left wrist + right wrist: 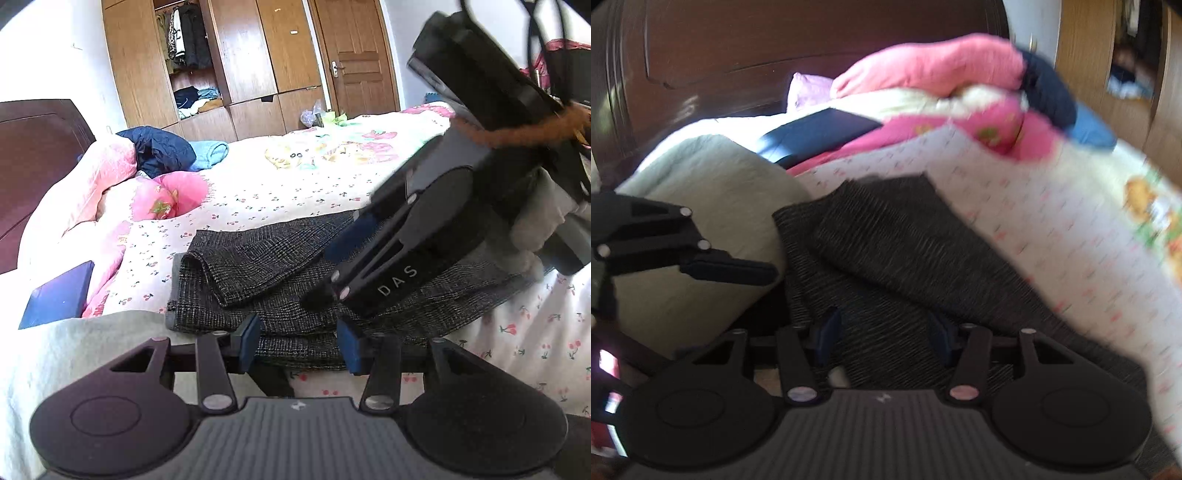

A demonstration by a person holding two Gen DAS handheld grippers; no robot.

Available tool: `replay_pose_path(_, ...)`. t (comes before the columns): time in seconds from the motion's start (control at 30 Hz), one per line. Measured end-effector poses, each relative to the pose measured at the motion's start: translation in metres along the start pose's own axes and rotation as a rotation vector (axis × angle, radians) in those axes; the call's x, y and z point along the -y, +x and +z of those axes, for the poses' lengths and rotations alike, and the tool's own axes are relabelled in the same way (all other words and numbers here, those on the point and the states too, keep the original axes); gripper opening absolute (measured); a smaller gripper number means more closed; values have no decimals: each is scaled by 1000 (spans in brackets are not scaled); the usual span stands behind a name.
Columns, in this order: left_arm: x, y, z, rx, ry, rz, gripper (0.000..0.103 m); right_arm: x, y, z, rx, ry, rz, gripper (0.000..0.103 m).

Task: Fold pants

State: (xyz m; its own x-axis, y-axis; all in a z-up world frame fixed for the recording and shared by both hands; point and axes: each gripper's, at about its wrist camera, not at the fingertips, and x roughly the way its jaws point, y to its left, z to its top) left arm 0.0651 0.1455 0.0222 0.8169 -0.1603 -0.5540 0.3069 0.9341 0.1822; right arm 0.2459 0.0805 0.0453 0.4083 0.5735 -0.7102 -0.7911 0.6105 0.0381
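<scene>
The dark grey checked pants (pixel 258 266) lie folded in layers on the bed's cherry-print sheet (pixel 280 199). My left gripper (pixel 297 341) is open, its blue pads either side of the near edge of the folded pants. My right gripper (pixel 332 273) comes in from the right and hovers over the pants; its blue fingers look apart. In the blurred right wrist view the right gripper (pixel 884 334) is open just above the pants (pixel 886 240), and the left gripper's finger (pixel 727 271) shows at the left.
A pink quilt (pixel 92 192), a navy jacket (pixel 159 151) and a blue cloth (pixel 210 153) lie at the bed's head. A dark blue box (pixel 59 295) sits at the left. A pale blanket (pixel 74 350) lies near me. A wooden wardrobe (pixel 236 66) and door (pixel 354 55) stand behind.
</scene>
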Motion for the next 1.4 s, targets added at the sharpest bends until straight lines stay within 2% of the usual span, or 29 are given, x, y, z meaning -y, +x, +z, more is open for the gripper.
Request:
replay_pose_path(0.07,-1,0,-2,-12,-4,-6,59,11,14,3,-62,88,83,52)
replay_pose_path(0.13,-1,-1,-3,-26,-2,-8,59,19,22,8,-48,122,108,52)
replay_pose_path(0.23,1,0,-3,-39,7,0,59,33,26,23,18,197,136,51)
replay_pose_path(0.33,1,3,0,-42,5,-5,59,56,26,40,126,313,121,51)
replay_pose_path(0.47,6,7,8,-32,35,6,60,87,39,58,173,510,162,54)
replay_pose_path(0.53,6,11,15,-24,49,14,60,94,46,64,180,552,138,55)
replay_pose_path(0.6,6,17,21,-24,55,26,60,100,53,70,193,546,110,55)
replay_pose_path(0.7,7,30,29,-25,69,49,60,108,65,76,156,558,61,55)
replay_pose_path(0.83,8,46,33,-38,87,61,60,104,57,77,213,500,2,55)
replay_pose_path(0.9,9,55,32,-63,104,81,61,105,51,82,238,481,25,56)
replay_pose_path(1.0,1,63,32,-103,63,109,61,104,37,84,259,475,32,56)
replay_pose_path(1.07,-6,62,31,-102,28,101,61,104,24,75,251,471,43,56)
replay_pose_path(1.17,-9,60,29,-107,14,120,61,102,-3,43,230,464,-20,56)
replay_pose_path(1.3,8,64,25,-115,95,165,62,117,-39,-27,171,583,-89,56)
replay_pose_path(1.4,22,59,29,-93,126,152,62,120,-64,-75,92,597,-220,56)
